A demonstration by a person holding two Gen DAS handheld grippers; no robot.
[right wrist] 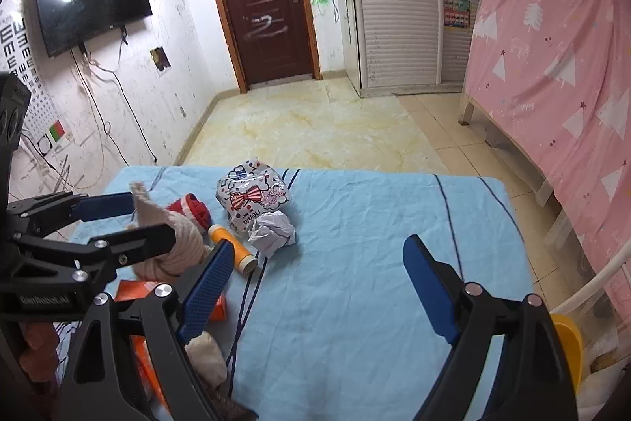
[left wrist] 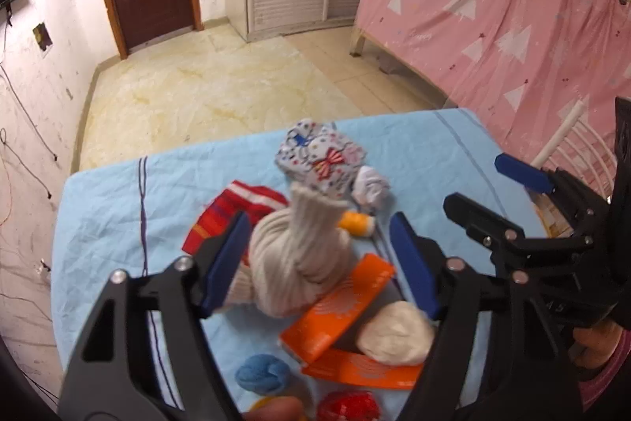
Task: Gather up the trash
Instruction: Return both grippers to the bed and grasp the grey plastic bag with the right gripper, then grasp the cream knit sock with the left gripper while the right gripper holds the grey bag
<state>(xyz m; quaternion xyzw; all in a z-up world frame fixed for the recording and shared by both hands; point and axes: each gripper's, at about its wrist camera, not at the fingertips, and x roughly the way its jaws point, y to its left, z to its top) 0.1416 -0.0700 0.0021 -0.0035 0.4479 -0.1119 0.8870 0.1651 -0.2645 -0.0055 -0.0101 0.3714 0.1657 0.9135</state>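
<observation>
On the blue cloth-covered table (right wrist: 374, 243) lie a printed plastic wrapper (left wrist: 321, 154) (right wrist: 252, 196), a crumpled white paper ball (left wrist: 370, 186) (right wrist: 272, 231), and an orange thread spool (left wrist: 357, 223) (right wrist: 232, 247). My left gripper (left wrist: 319, 255) is open, its jaws on either side of a knotted beige sock bundle (left wrist: 299, 255) (right wrist: 173, 247); whether the pads touch it I cannot tell. My right gripper (right wrist: 319, 290) is open and empty above bare cloth, right of the pile. It also shows in the left wrist view (left wrist: 489, 184).
Red striped socks (left wrist: 236, 212), an orange box (left wrist: 335, 314), a white sock ball (left wrist: 394, 334), a blue ball (left wrist: 262, 373) and a red ball (left wrist: 349, 405) lie near me. A yellow bin (right wrist: 568, 346) stands right of the table. A pink-draped bed (right wrist: 552, 85) is at right.
</observation>
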